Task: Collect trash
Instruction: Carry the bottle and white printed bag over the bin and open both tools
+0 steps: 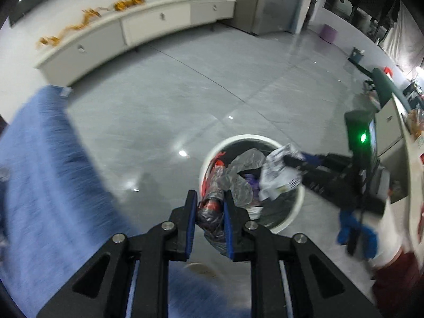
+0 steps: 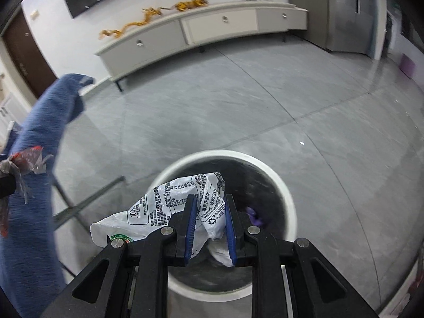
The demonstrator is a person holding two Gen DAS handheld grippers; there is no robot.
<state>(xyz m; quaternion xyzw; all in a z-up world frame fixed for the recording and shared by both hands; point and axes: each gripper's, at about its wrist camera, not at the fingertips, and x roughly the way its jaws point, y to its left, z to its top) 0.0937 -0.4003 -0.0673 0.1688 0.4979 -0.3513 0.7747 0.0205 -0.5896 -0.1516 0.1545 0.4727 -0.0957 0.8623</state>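
Observation:
My left gripper (image 1: 210,198) is shut on a crumpled clear plastic wrapper with red print (image 1: 212,209), held just left of and above the round white bin (image 1: 296,206). My right gripper (image 2: 210,204) is shut on a white printed milk bag (image 2: 164,206), held right over the bin's open mouth (image 2: 286,193). In the left wrist view the right gripper (image 1: 287,163) holds that white bag (image 1: 278,175) over the bin's right side. The left wrapper also shows at the left edge of the right wrist view (image 2: 23,161). The bin holds purple scraps (image 2: 254,216).
A blue cloth-covered seat (image 1: 39,172) stands to the left of the bin, close by. A long white low cabinet (image 2: 198,29) runs along the far wall. Grey glossy floor tiles (image 1: 172,100) surround the bin. A counter edge (image 1: 408,143) is at the right.

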